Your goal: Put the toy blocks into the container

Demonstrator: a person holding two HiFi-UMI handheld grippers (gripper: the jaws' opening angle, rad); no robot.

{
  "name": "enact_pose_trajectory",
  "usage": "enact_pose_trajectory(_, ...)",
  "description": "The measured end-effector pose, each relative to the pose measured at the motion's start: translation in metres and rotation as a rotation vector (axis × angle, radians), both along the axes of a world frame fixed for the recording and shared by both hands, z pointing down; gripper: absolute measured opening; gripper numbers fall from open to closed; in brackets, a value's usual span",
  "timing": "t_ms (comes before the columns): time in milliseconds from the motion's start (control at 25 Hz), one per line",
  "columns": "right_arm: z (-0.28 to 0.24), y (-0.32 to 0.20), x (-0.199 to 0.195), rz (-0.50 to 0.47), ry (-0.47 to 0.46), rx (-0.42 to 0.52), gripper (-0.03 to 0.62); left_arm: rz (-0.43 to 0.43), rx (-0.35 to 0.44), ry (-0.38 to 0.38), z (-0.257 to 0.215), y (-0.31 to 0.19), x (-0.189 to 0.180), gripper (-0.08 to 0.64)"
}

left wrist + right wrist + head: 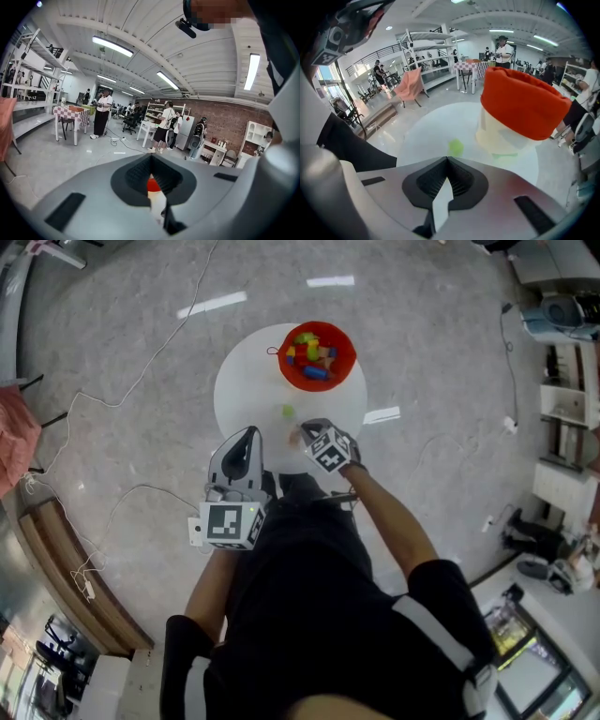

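A person in black stands over a round white table (246, 381) at the upper centre of the head view, a two-jaw gripper in each hand. A red container (349, 353) sits on the table's upper right part, filled with toy blocks (314, 354) of several colours. A single green block (288, 411) lies on the bare tabletop just below the container and apart from it, toward the near edge.

The right gripper (309, 430) hangs over the table's lower edge, near the green block but not touching it. In the right gripper view its jaws (447, 161) are pressed together at the tips with nothing between them. The green block (455, 147) lies just beyond them on the white surface (422, 133), and the red container (520, 103) rises at the right of the frame.

The left gripper (249, 435) sits lower left of the table, close to the person's body, its tips pointing up the frame. Its own view shows the jaws (150, 159) likewise closed and empty. Only a sliver of red and white shows through the slit below the tips. Beyond them lies a wide workshop hall with people (102, 115) standing among tables and shelves.

Thin cables (122, 399) trail across the grey floor at the left of the head view.
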State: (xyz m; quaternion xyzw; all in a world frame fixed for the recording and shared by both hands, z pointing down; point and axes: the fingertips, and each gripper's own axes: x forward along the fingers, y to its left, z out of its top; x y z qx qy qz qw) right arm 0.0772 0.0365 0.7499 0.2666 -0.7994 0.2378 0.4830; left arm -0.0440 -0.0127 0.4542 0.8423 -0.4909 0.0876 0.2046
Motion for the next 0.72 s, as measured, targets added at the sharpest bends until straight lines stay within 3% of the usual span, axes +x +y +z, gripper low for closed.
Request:
enact_pose_trajectory(200, 0.023, 0.018, -0.004, -0.091, 0.049, -0.109, -0.001, -0.010, -0.012, 0.002, 0.004, -0.002, -0.003, -0.008)
enact_pose_trajectory(320, 0.031, 0.021, -0.003, -0.161, 0.099, -0.110, 0.009, -0.007, -0.010, 0.003, 0.005, -0.003, -0.003, -0.008)
enact_pose_trajectory(440, 0.040, 0.018, -0.003, -0.174, 0.117, -0.109, 0.047, -0.010, -0.018, 0.000, 0.010, -0.004, -0.005, -0.008)
enact_pose_trajectory(720, 0.060, 0.018, 0.001, -0.188, 0.157, -0.160, 0.055, -0.020, -0.025, 0.002, 0.012, -0.008, -0.008, -0.008)
